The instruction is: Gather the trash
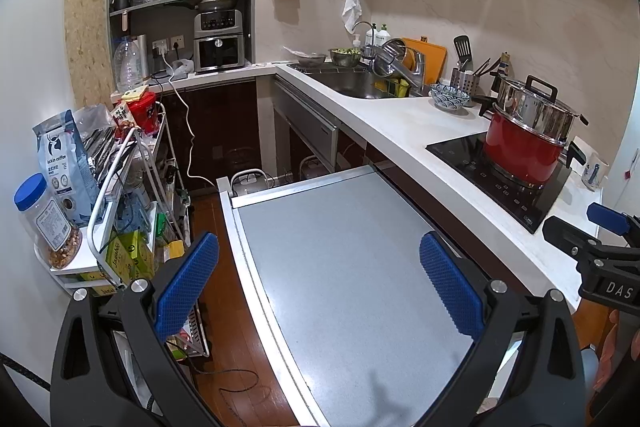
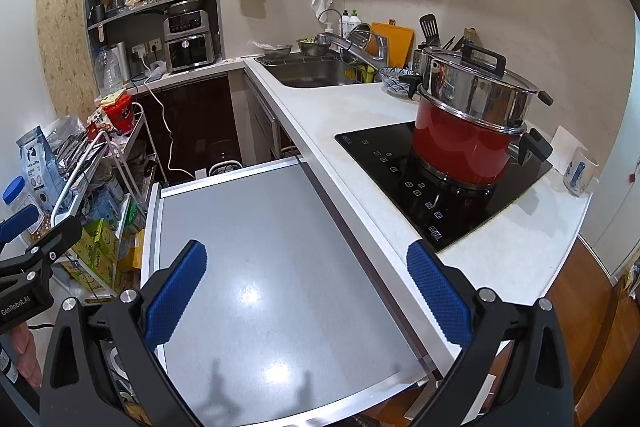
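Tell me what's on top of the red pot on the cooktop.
A lidded steel steamer pot sits stacked on the red pot. The lid hides the contents of both.

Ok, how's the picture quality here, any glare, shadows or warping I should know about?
Right wrist view: two bright glare spots on the grey pull-out surface, with shadows of the jaws near its bottom edge. Left wrist view: the same surface looks matte with only a faint shadow. Both views: strong fisheye bending of the white countertop edge, dark corners, otherwise sharp.
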Demonstrator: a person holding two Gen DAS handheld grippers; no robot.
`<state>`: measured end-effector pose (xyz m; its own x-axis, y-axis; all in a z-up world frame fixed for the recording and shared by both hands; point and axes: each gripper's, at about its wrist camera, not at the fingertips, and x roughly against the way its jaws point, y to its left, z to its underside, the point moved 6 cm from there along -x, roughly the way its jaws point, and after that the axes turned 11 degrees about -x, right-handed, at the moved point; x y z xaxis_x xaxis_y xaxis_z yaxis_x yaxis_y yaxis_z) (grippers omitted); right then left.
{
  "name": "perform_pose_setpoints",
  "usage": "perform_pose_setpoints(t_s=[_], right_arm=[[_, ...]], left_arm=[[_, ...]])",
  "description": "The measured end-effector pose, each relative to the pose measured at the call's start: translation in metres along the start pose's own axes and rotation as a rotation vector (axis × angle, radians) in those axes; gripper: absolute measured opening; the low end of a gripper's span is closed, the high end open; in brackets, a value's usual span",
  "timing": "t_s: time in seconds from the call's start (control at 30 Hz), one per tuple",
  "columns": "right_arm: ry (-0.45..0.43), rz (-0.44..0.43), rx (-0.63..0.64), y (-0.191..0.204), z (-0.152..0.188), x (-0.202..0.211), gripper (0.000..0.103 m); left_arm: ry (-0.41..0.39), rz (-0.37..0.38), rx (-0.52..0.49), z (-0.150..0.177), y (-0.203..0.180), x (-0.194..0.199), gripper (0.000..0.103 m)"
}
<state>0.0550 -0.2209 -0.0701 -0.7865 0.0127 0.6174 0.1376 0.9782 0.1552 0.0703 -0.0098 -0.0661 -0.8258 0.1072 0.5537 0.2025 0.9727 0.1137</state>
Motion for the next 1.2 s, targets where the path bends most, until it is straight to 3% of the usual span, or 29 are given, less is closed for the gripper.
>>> perform_pose_setpoints(t_s=[0.83, 1.0, 1.2], right_arm=[[0.005, 0.002, -0.006, -0.001, 0.004, -0.001, 0.099], [0.006, 0.004, -0.008, -0.001, 0.003, -0.001, 0.099], [0.007, 0.003, -0.010, -0.001, 0.003, -0.001, 0.099]], left_arm=[[0.001, 0.010, -0.007, -0.003, -0.001, 0.000, 0.101], [-0.031, -0.071, -0.020, -0.006, 0.003, 0.006, 0.101], [-0.048, -0.069, -0.029, -0.010, 0.003, 0.008, 0.101]])
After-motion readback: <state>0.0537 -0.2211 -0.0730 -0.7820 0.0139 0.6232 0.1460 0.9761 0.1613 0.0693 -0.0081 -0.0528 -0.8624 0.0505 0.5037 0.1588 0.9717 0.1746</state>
